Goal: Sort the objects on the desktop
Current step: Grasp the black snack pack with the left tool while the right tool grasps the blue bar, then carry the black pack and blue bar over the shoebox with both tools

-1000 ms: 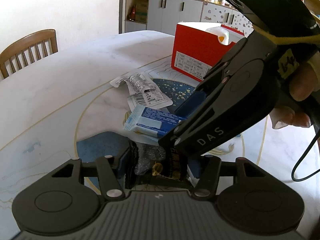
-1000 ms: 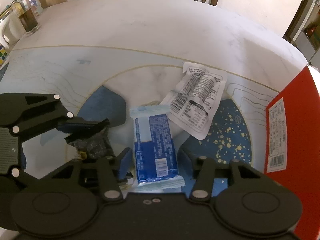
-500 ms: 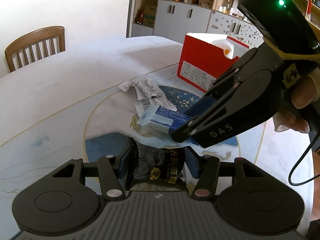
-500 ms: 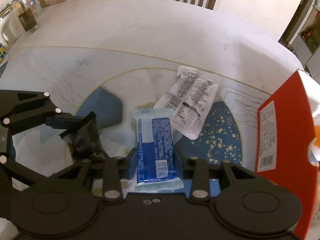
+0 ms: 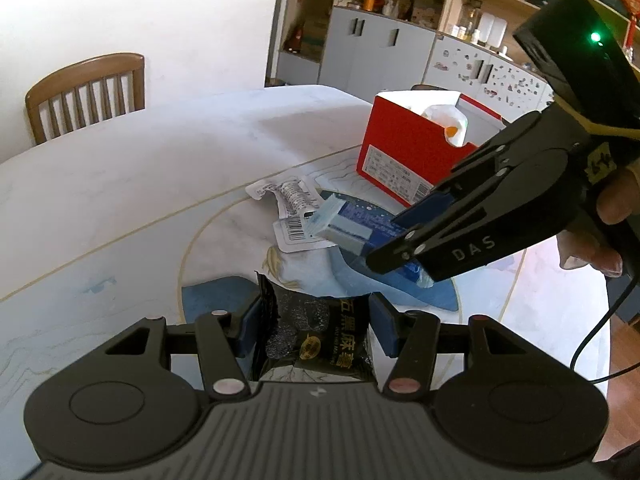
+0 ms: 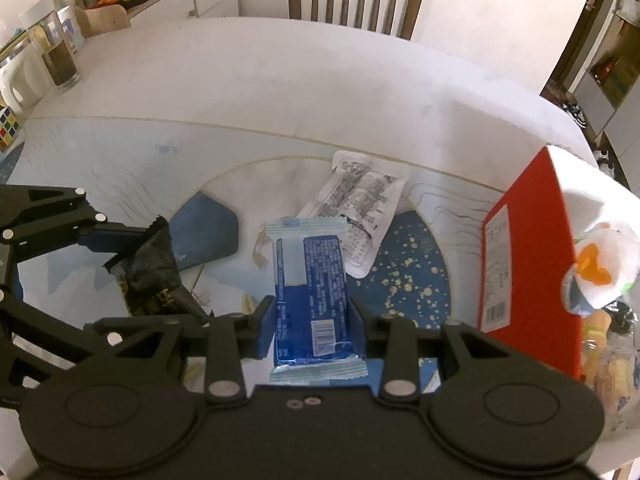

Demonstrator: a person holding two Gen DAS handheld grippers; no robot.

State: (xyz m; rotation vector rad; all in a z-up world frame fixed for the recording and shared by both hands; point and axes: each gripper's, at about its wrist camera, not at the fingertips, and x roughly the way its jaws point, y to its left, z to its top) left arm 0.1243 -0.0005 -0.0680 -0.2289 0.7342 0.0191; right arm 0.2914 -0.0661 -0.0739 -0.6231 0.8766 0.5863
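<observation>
— Both grippers are carrying something. The right gripper [image 6: 312,312] is squeezing the blue packet [image 6: 310,284] across its width, jaws closed onto it, and the packet is hanging above the table [image 6: 280,80], its far end sticking forward. The left gripper [image 5: 314,320] is pinching the black snack packet [image 5: 316,336] the same way.

— Where are they heading, do you think?

— Probably the red box [image 6: 528,248], which is standing open at the right edge with a white plush toy [image 6: 600,264] already poking out. That is looking like the sorting bin.

— So how should the drop be going?

— I would be swinging the right one across first, since it is nearer the box, keeping the packet level and clear of the rim, then releasing over the opening. The left one should be waiting to the side so the two tools are not crossing.

— Anything left on the table?

— The white sachet [image 6: 360,204] is lying flat, just beyond the blue packet.
</observation>
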